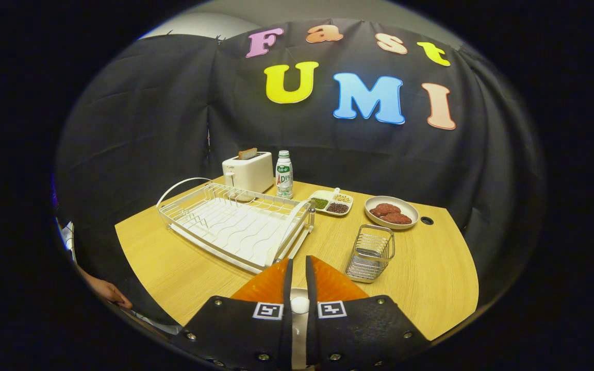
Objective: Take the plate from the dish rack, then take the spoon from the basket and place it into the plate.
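Note:
My gripper (297, 270) hovers over the near part of the wooden table (431, 288), its orange fingers (268, 283) drawn close together. A narrow white object with a rounded end, which looks like the spoon (299, 305), sits in the slit between them and they press on it. The white wire dish rack (235, 224) lies just beyond the fingers to the left, with no dish in its slots. The small metal wire basket (372, 252) stands just ahead to the right and looks empty.
At the back of the table are a white toaster (248, 172) with a slice in it, a bottle (284, 175), a divided dish of beans (330, 202) and a bowl of reddish patties (391, 212). A person's hand (107, 291) rests at the table's left edge.

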A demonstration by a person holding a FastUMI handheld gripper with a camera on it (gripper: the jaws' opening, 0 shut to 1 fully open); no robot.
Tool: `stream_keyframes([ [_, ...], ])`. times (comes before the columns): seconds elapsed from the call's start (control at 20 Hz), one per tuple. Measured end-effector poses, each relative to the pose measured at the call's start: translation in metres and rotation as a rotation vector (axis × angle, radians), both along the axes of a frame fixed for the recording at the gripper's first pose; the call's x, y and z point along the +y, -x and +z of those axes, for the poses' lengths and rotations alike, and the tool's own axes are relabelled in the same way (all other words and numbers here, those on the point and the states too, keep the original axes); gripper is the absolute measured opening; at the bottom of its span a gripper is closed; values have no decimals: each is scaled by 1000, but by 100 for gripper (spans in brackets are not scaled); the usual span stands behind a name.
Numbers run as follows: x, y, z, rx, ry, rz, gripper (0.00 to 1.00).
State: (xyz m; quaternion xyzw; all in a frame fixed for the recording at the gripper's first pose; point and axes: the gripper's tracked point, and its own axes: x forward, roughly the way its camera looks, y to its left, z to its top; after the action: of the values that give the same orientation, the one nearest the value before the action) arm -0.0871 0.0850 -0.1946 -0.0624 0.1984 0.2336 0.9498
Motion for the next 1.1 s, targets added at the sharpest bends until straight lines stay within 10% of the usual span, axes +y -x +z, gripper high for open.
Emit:
stream_keyframes([
  [0.55,7,-17,-1,-12,1,18,30],
  [1.0,-110,-32,105,-241,-109,-298,31],
  [1.1,-137,-36,146,-367,-159,-360,74],
])
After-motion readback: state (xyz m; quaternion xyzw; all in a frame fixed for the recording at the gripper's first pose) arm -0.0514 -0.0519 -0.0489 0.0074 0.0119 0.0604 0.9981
